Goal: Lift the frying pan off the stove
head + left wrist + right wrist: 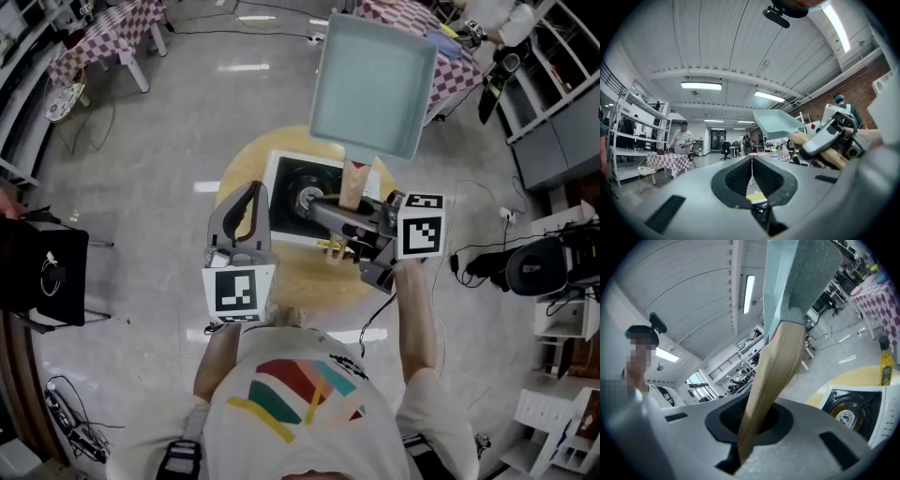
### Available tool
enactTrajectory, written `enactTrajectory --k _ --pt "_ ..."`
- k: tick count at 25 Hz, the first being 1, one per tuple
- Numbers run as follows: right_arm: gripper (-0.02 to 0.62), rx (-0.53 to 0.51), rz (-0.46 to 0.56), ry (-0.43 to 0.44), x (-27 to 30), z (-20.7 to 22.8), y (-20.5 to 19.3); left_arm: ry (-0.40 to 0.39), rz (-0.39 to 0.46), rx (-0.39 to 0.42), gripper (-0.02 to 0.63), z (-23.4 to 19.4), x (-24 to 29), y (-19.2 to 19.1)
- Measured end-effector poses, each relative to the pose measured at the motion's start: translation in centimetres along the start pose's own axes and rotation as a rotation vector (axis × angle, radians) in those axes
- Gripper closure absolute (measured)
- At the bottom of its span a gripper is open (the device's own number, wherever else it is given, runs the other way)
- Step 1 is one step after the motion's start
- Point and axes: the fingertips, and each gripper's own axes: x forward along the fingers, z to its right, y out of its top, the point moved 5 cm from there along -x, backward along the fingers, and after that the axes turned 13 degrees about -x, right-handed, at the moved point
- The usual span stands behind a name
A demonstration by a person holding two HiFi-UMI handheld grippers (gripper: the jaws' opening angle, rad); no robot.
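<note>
The frying pan point(373, 80), square and pale teal with a wooden handle point(354, 183), hangs high in the air above the stove point(284, 178). My right gripper point(347, 214) is shut on that handle. In the right gripper view the handle point(771, 380) runs up from between the jaws to the pan point(797, 277), with the white stove point(876, 423) and its bare black burner below. My left gripper point(251, 187) hovers left of the stove, jaws together and holding nothing. The left gripper view shows the pan point(780, 123) to the right.
The stove sits on a round yellow table point(281, 272). A yellow oil bottle point(884, 364) stands beside the stove. A black chair point(42, 272) is at the left, checkered tables point(103, 37) at the back, and a person point(682, 140) far off.
</note>
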Motion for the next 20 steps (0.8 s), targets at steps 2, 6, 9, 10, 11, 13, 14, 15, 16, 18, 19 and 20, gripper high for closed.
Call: enactTrajectory --k 2,6,9,10,11,13,14,15,16,18,19,20 --pt "0.591 -0.046 0.004 0.001 -0.2 -1.4 0.5 -0.002 0.002 0.002 0.598 0.3 -0.4 0.4" --pt "0.592 -0.149 0.005 -0.015 -0.5 -2.9 1.9 -0.004 0.006 0.005 0.598 0.8 -0.1 1.5" --pt "0.592 -0.216 0.006 -0.028 -0.3 -3.9 2.3 -0.005 0.006 0.036 0.598 1.0 -0.3 2.5" --pt "0.592 -0.226 0.006 -0.026 -0.2 -4.4 2.3 -0.004 0.006 0.041 0.598 1.0 -0.7 2.8" --pt "0.592 -0.233 0.007 -0.020 -0.3 -5.0 2.3 -0.003 0.007 0.039 0.598 1.1 -0.9 3.1" --pt "0.592 -0.249 0.012 -0.007 -0.4 -6.0 2.5 -0.004 0.016 0.030 0.598 1.4 -1.1 3.8" --pt "0.592 -0.262 0.015 -0.004 -0.5 -6.3 2.5 -0.005 0.022 0.027 0.598 1.5 -1.1 4.0" --pt "0.592 -0.278 0.017 -0.004 -0.6 -6.6 2.5 -0.006 0.028 0.022 0.598 1.7 -1.1 4.2" --pt "0.592 -0.296 0.018 -0.009 -0.5 -6.8 2.4 -0.007 0.034 0.018 0.598 1.7 -1.1 4.4" --pt "0.592 -0.329 0.018 -0.023 -0.3 -6.9 2.3 -0.009 0.042 0.020 0.598 1.7 -1.1 4.7" --pt "0.592 -0.342 0.015 -0.029 -0.2 -6.9 2.3 -0.010 0.043 0.026 0.598 1.7 -1.0 4.8" --pt "0.592 -0.349 0.011 -0.033 -0.2 -7.0 2.3 -0.012 0.044 0.031 0.598 1.7 -0.9 4.9"
